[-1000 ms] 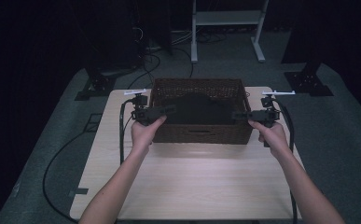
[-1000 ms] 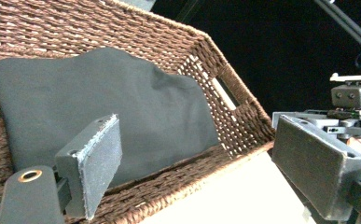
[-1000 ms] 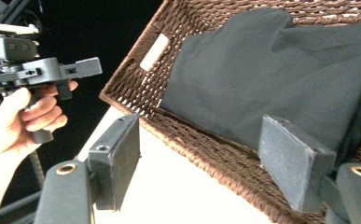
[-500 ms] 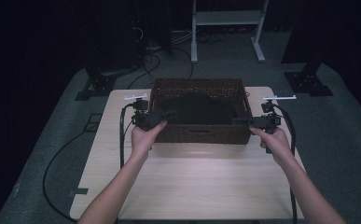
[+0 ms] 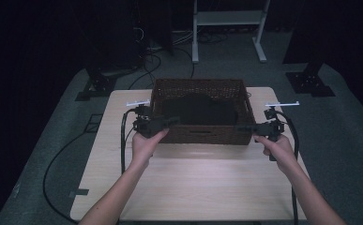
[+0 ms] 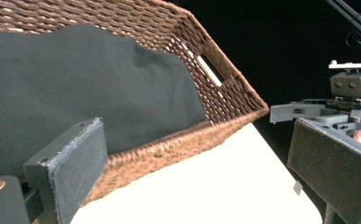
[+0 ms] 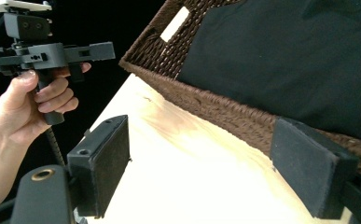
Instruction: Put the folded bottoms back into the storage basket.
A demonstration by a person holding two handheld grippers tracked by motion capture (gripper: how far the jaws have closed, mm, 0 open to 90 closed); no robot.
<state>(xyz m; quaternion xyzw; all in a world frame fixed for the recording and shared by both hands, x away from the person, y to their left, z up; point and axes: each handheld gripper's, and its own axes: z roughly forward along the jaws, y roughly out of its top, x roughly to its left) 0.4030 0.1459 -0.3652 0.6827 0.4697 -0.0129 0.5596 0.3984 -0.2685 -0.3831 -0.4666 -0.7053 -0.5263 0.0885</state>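
Basket: dark brown woven wicker basket [image 5: 199,112] sits at the far edge of the pale wooden tabletop [image 5: 193,178], squared to the person.
Contents: black folded cloth [image 5: 198,110] lies inside the basket, covering its floor.
Left tool [image 5: 162,123]: at the basket's near left corner; jaws have just been opening, wide apart, holding nothing.
Right tool [image 5: 245,127]: at the basket's near right corner; jaws likewise just opened, empty.
Hand pose: both forearms extended, tools level, pointing inward at each other.
Judgement: mirrored placement suggests the basket was set down and released.

Dim recording lab: pale wooden bench [image 5: 193,183] on grey carpet [image 5: 52,154], trailing floor cables [image 5: 57,164], black stand bases [image 5: 310,84], white metal frame [image 5: 228,18].
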